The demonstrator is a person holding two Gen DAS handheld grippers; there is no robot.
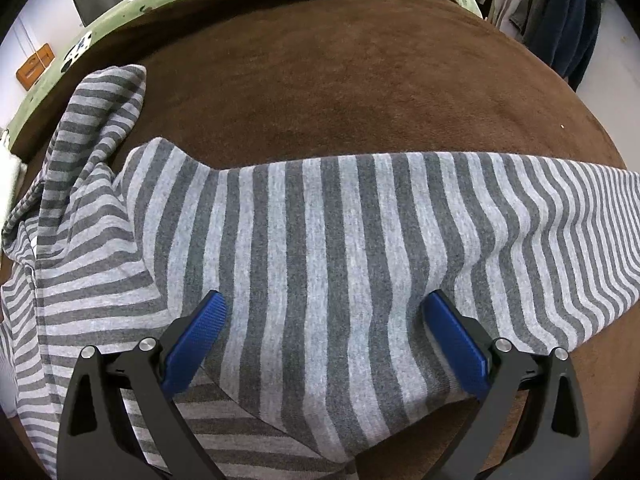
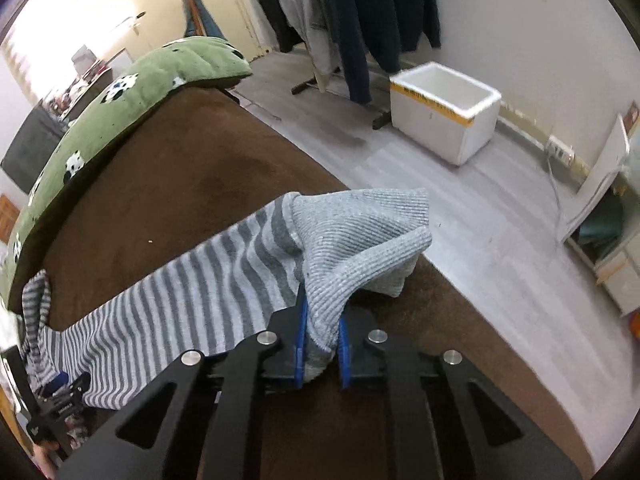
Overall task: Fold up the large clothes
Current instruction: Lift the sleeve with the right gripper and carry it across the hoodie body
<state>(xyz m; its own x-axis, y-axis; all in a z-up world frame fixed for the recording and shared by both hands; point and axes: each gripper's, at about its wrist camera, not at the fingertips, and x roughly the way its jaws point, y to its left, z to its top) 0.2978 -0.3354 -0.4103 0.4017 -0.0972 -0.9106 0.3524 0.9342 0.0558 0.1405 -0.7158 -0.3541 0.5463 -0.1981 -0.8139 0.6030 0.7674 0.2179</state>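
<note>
A grey striped garment (image 1: 320,248) lies on a brown blanket (image 1: 340,80), with one long sleeve stretched out to the right and the body bunched at the left. My left gripper (image 1: 324,308) is open, its blue pads hovering over the sleeve near the body. My right gripper (image 2: 322,320) is shut on the ribbed grey cuff (image 2: 360,248) at the sleeve's end and holds it lifted above the blanket's right edge. The striped sleeve (image 2: 180,300) runs back to the left, where the left gripper (image 2: 60,396) shows.
A green pillow with panda prints (image 2: 132,96) lies along the far side of the bed. A white foam box (image 2: 444,112) stands on the grey floor to the right. Dark clothes (image 2: 360,20) hang on a rack behind it. A shelf (image 2: 612,220) stands at the far right.
</note>
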